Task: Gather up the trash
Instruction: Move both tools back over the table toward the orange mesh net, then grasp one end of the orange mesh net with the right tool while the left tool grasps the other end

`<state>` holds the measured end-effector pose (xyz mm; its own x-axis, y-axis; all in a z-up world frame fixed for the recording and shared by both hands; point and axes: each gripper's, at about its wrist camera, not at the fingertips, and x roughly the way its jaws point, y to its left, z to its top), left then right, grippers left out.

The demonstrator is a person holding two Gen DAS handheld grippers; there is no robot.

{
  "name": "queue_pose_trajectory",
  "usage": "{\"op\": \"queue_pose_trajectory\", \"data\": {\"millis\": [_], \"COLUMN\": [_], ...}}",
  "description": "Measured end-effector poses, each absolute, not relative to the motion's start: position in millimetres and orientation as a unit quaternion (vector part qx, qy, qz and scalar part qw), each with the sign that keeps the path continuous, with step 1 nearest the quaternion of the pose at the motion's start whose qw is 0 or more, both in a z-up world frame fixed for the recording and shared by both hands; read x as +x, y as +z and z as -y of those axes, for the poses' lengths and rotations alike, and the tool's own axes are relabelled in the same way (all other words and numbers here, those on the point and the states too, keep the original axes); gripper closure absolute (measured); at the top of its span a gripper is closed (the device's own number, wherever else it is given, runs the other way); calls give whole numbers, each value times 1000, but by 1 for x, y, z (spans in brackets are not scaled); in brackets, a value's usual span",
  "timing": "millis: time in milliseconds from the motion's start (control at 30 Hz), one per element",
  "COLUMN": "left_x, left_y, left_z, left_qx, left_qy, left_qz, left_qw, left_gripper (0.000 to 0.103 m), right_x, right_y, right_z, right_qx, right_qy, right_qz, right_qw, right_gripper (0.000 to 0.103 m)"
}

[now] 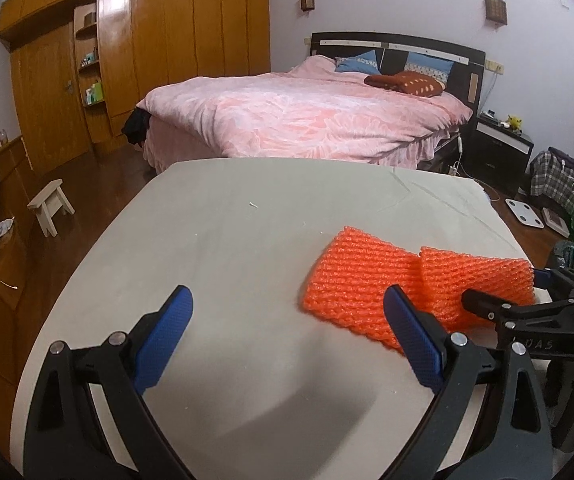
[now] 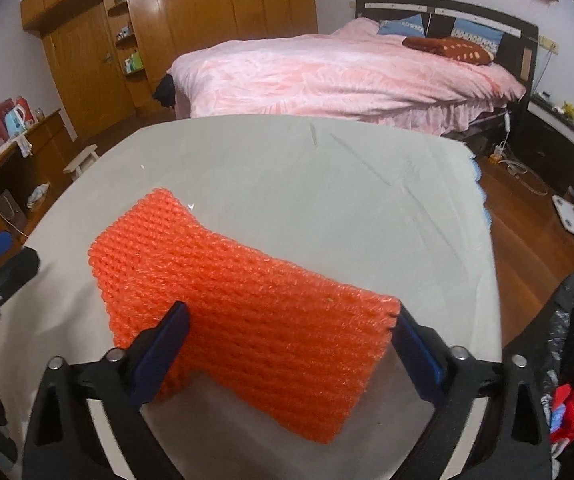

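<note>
An orange foam net sleeve (image 1: 371,276) lies on the grey table (image 1: 227,240), right of centre. My left gripper (image 1: 287,312) is open and empty, just left of the sleeve, its right finger over the sleeve's near edge. My right gripper (image 2: 287,324) is open with its jaws on either side of the sleeve (image 2: 247,300), which fills the gap between them; the blue pads (image 2: 163,352) stand at the sleeve's edges without squeezing it. The right gripper (image 1: 527,300) also shows in the left wrist view at the sleeve's right end.
A dark trash bag (image 2: 567,360) with red and blue scraps hangs at the table's right edge. A pink bed (image 1: 303,116) stands beyond the table, wooden wardrobes (image 1: 147,40) behind, a small stool (image 1: 51,204) on the floor left, a scale (image 1: 525,212) right.
</note>
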<state>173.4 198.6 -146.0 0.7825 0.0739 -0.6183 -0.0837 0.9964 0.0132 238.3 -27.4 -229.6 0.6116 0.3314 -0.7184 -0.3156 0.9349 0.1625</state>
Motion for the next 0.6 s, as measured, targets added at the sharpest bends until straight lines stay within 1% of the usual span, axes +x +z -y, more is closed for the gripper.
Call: {"op": "queue_pose_trajectory", "data": {"millis": [67, 100, 167, 200, 267, 300, 367, 433, 500, 567, 600], "left_x": [176, 177, 178, 179, 182, 183, 187, 191, 197, 203, 205], "left_y": [-147, -148, -149, -150, -151, -151, -152, -153, -155, -159, -161], "left_z": [-197, -196, -194, -192, -189, -187, -183, -179, -173, -168, -166], "left_qx": [-6, -5, -4, -4, -5, -5, -2, 2, 8, 9, 9], "left_qy": [40, 39, 37, 36, 34, 32, 27, 23, 19, 13, 11], "left_qz": [-329, -330, -331, -332, -336, -337, -339, -341, -345, -350, -352], "left_qw": [944, 943, 943, 942, 941, 941, 940, 940, 938, 937, 936], "left_gripper": [10, 10, 10, 10, 10, 10, 10, 10, 10, 10, 10], "right_x": [237, 236, 234, 233, 230, 229, 226, 225, 227, 231, 232], "right_y": [-230, -230, -229, -228, -225, -223, -217, -212, -209, -207, -207], "right_z": [26, 26, 25, 25, 24, 23, 23, 27, 35, 38, 40], "right_qx": [18, 20, 24, 24, 20, 16, 4, 6, 16, 14, 10], "right_qy": [192, 197, 208, 215, 219, 221, 218, 217, 211, 206, 201], "right_qz": [-405, -404, -403, -402, -398, -396, -386, -383, -381, -381, -381], "right_qw": [894, 893, 891, 890, 891, 891, 896, 898, 900, 901, 902], "right_gripper": [25, 28, 39, 42, 52, 55, 65, 71, 72, 80, 81]}}
